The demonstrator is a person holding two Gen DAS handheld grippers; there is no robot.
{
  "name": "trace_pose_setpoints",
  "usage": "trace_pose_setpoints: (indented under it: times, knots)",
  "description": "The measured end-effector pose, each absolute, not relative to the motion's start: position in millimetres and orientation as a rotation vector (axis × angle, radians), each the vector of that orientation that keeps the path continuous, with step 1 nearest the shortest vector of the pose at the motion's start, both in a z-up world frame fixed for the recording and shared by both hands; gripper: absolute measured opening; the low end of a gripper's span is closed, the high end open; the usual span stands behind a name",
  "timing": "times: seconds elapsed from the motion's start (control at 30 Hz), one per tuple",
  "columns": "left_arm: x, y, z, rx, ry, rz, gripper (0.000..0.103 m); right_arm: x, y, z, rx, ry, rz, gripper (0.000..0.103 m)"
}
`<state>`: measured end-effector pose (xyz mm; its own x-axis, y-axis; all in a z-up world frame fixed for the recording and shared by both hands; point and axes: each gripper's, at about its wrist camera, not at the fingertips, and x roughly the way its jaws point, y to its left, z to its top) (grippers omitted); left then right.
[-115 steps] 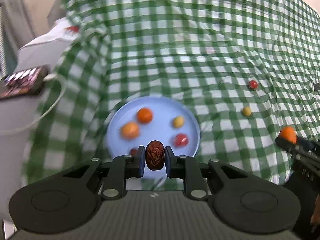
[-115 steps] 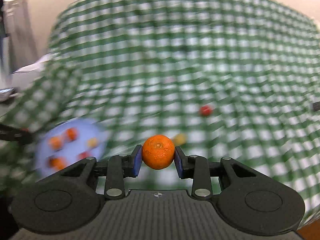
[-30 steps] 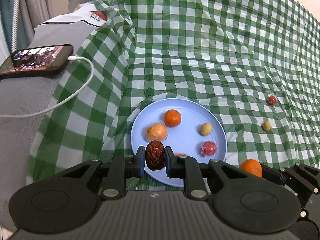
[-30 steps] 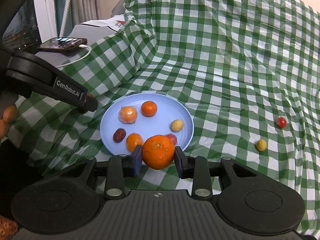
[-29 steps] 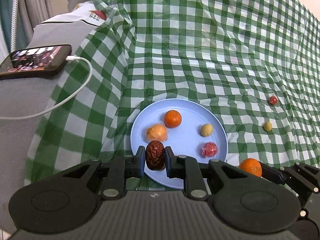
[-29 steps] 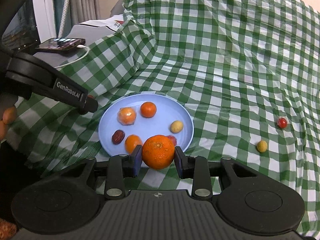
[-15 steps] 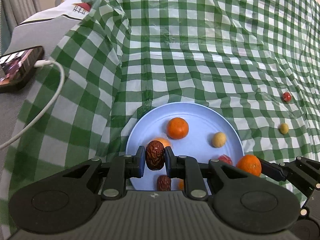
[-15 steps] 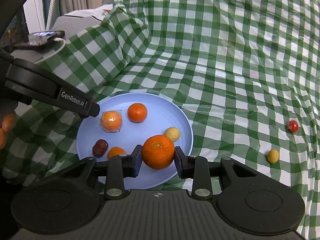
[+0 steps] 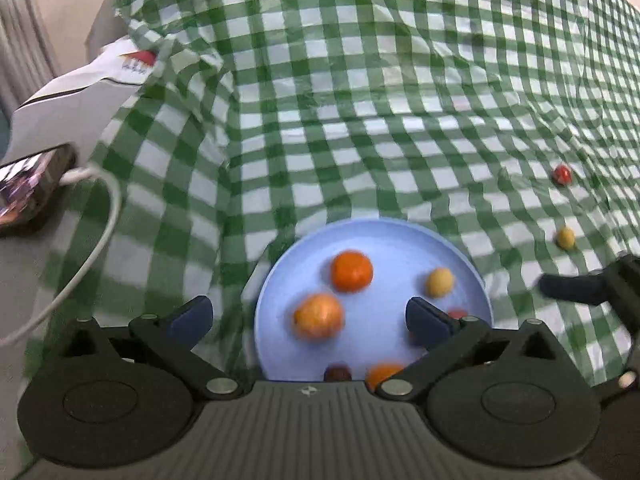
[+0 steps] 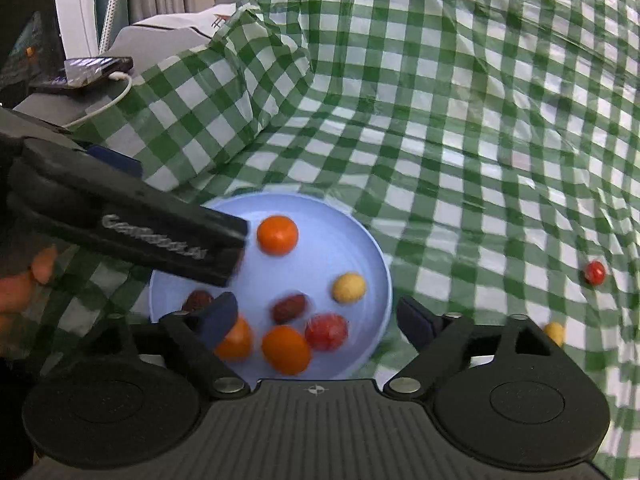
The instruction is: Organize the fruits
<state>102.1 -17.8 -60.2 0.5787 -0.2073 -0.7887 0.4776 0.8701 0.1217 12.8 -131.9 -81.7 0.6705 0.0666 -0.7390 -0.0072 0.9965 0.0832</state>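
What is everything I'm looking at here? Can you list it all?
plate: one, pale blue, on the cloth.
orange fruits: four in the plate, one hidden in the right view.
dark red dates: two, in the plate.
red fruit: one, in the plate.
yellow fruit: one, in the plate.
loose fruits: red and yellow, on the cloth right of the plate.
tablecloth: green-and-white check.
phone: one, dark, white cable, far left.
left gripper, right gripper: black, jaws opening, nothing between them.
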Motion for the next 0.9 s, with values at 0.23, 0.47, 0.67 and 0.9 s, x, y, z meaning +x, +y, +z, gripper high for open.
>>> trace_pose_setpoints:
  times: [0.23, 0.47, 0.67, 0.9]
  knots:
    - [44.4, 20.6, -54.0, 0.305, 0.956, -0.356, 0.103, -48.4, -126.6, -66.8, 0.141, 0.919, 0.047, 0.1]
    - [-3.8, 43.9, -41.4, 0.291, 0.956, -0.33, 0.103, -85.5, -112.1, -45.2, 0.12, 0.865, 0.034, 0.1]
    - [-25.9, 49.4, -19.8, 0.268, 0.889, -0.318, 0.103, -106.3, -111.6, -26.9, 0.108, 0.79, 0.007, 0.101]
    - [-45.4, 45.3, -3.0, 0.264, 0.832, -0.323, 0.103, -126.5, -108.7, -15.4, 0.095, 0.733, 0.003, 0.102]
